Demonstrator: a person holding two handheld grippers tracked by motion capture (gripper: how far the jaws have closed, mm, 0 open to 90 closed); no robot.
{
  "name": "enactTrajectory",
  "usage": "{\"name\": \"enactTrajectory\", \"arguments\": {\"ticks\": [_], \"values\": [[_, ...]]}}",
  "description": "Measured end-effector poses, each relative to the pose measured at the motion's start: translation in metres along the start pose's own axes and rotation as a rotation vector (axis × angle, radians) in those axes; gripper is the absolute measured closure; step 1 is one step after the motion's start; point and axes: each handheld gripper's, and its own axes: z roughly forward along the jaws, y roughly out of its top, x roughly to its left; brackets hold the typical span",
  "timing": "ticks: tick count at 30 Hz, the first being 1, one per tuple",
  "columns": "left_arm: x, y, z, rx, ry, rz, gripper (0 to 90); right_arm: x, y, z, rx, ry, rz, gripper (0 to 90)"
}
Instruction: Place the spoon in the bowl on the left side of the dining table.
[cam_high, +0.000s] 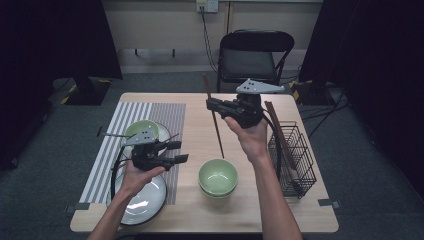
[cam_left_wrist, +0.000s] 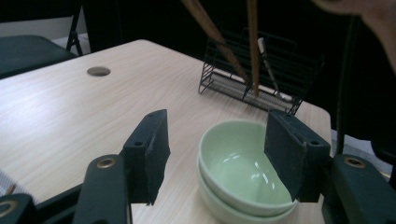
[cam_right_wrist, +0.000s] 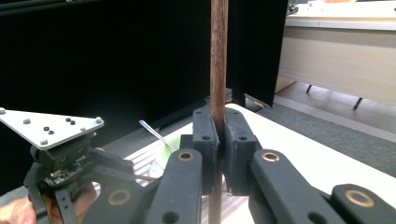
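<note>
Above table centre, we found right gripper (cam_high: 210, 105) clamped on chopstick (cam_high: 216, 127), long axis steep, tip just above green bowls (cam_high: 218, 176); left gripper (cam_high: 181, 151) apart, empty.

The right claw (cam_high: 211, 105) grips a chopstick (cam_high: 216, 131) above the green bowls (cam_high: 218, 177).

Left hand-held gripper (cam_high: 176, 152) agape, right one (cam_high: 209, 104) clamped.

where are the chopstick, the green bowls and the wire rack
chopstick (cam_high: 216, 131), high view, mid shaft
green bowls (cam_high: 218, 175), high view, inside of top bowl
wire rack (cam_high: 296, 159), high view, side mesh
</note>
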Motion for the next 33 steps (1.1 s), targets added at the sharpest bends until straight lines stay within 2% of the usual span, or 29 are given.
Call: {"name": "enactTrajectory", "arguments": {"ticks": [5,8,12,14,17,19,22,23,25,29,32,33], "values": [[-0.004,0.015,0.005,-0.039,0.003,-0.009,46.1,0.010,-0.006,0.014,0.008,0.029,0.019,85.1],[-0.006,0.018,0.008,-0.044,0.005,-0.008,46.2,0.014,-0.005,0.019,0.011,0.041,0.018,85.1],[-0.007,0.024,0.013,-0.063,-0.018,-0.009,45.4,0.026,-0.002,0.027,0.003,0.070,0.004,85.1],[-0.008,0.025,0.014,-0.081,-0.011,-0.020,48.1,0.031,-0.001,0.032,0.007,0.082,-0.006,85.1],[-0.005,0.023,0.015,-0.068,-0.006,-0.031,51.0,0.036,-0.006,0.040,0.011,0.108,0.005,85.1],[-0.002,0.022,0.014,-0.058,0.007,-0.023,53.5,0.038,-0.007,0.041,0.014,0.112,0.005,85.1],[0.000,0.020,0.010,-0.068,0.017,-0.033,55.8,0.039,-0.008,0.043,0.013,0.118,0.007,85.1],[0.002,0.019,0.008,-0.066,0.020,-0.024,57.1,0.039,-0.009,0.042,0.009,0.119,0.009,85.1],[0.002,0.017,0.005,-0.055,0.042,-0.021,62.5,0.038,-0.009,0.042,0.016,0.117,0.001,85.1],[0.003,0.016,0.001,-0.054,0.047,-0.002,66.5,0.037,-0.009,0.040,0.016,0.122,0.002,85.2],[0.002,0.016,0.000,-0.053,0.041,-0.007,69.0,0.036,-0.010,0.040,0.010,0.133,0.009,85.2],[0.001,0.018,0.002,-0.062,0.026,-0.017,69.2,0.036,-0.010,0.040,0.007,0.133,0.009,85.2]]}}
